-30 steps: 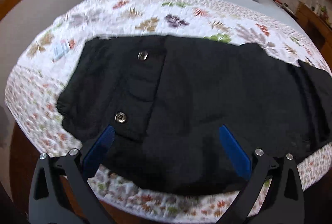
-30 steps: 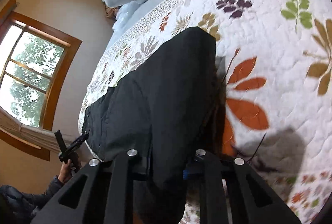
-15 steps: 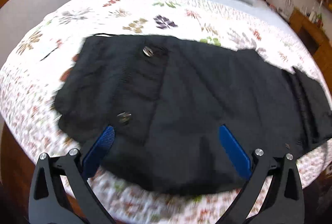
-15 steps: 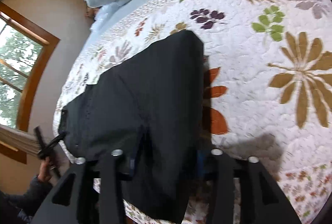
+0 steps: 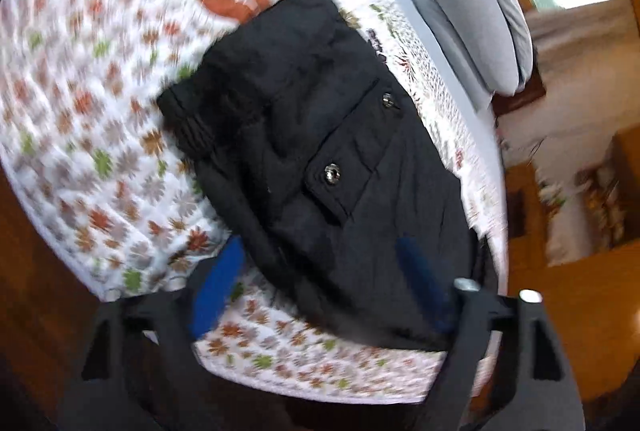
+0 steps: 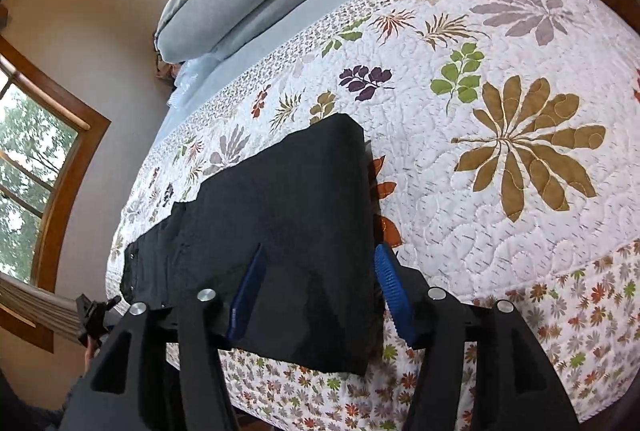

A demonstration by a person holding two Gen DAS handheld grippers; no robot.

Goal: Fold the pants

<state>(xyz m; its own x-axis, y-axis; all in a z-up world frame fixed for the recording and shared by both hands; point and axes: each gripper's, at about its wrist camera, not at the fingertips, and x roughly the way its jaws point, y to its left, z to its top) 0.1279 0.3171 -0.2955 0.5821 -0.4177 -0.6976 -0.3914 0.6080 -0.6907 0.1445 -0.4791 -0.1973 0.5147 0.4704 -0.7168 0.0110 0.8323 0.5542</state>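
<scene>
Quilted bedspread (image 6: 500,79) carries the black pants (image 6: 280,231) along its near edge; right gripper (image 6: 320,295) has let go, fingers now apart around the leg end; left gripper (image 5: 320,291), also open, has swung toward the waistband (image 5: 192,119), so another fold likely follows

Soft daylight enters from the windows (image 6: 36,167); the left wrist view is motion-blurred, the right sharp, both edges strongly curved.
</scene>
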